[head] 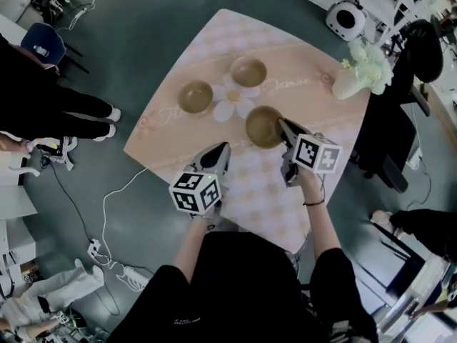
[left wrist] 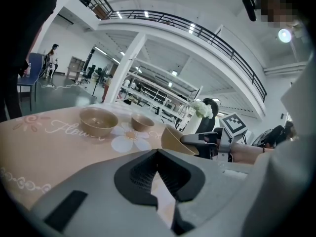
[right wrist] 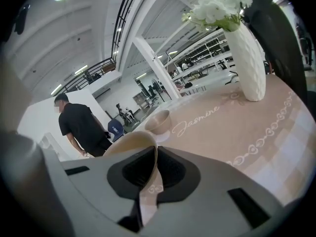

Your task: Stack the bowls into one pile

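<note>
Right gripper view settles it: the right gripper [right wrist: 152, 149] has its jaws clenched on the rim of the near bowl [right wrist: 131, 138], with the wall pinched between them. Where should it go?

Onto one of the other two, I'd judge: the left bowl [head: 196, 96] or the far bowl [head: 248, 71]. Both stand upright on the tabletop [head: 271, 191], apart from each other. The held one is tilted, nearest the person, just right of the daisy print [head: 232, 100].

How to do that well?

Level it first, centre it over the target's mouth, lower it until it nests, then let go. A rim pinch lets a bowl swing, so go slowly. A tilted drop could knock the lower bowl sideways.

And the left gripper [left wrist: 158, 151]?

Jaws pressed together on nothing, above the near part of the tabletop. It could steady the target.

Count?

Three tan bowls, none stacked yet, and two grippers. One white vase [head: 343, 84] of white flowers [head: 368, 63] stands at the right corner, well apart from the bowls.
</note>
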Demonstrator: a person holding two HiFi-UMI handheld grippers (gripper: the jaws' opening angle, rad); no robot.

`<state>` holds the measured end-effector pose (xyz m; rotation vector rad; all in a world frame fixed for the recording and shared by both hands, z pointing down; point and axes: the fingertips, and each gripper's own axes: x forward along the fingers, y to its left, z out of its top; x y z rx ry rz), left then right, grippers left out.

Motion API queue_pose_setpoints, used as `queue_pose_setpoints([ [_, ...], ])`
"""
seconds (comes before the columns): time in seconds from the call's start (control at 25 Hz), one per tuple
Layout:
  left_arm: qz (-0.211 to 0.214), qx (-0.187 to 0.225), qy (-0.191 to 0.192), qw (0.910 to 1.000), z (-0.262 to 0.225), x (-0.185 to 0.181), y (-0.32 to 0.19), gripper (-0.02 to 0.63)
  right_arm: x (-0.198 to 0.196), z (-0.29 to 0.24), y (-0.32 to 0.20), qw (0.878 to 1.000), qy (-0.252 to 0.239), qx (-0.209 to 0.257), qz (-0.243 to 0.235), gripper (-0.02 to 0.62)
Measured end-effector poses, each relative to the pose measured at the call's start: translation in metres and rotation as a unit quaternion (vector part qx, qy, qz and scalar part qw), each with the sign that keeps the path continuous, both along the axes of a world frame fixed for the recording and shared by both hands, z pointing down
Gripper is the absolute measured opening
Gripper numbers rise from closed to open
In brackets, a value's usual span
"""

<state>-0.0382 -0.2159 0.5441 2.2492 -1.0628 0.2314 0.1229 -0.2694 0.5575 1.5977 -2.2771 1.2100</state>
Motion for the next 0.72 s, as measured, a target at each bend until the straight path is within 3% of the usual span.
queue_pose_setpoints([
  [0.24, 0.002, 0.002, 0.002, 1.0000, 0.001, 0.003, -0.018, -0.003, -0.005, -0.007, -0.026, 1.000, -0.009, 0.014, 0.014, 0.009],
  [0.72, -0.004, 0.003, -0.008, 1.0000, 0.008, 0.006, -0.055, -0.003, 0.000, -0.011, -0.082, 0.995, -0.005, 0.040, 0.088, 0.009],
])
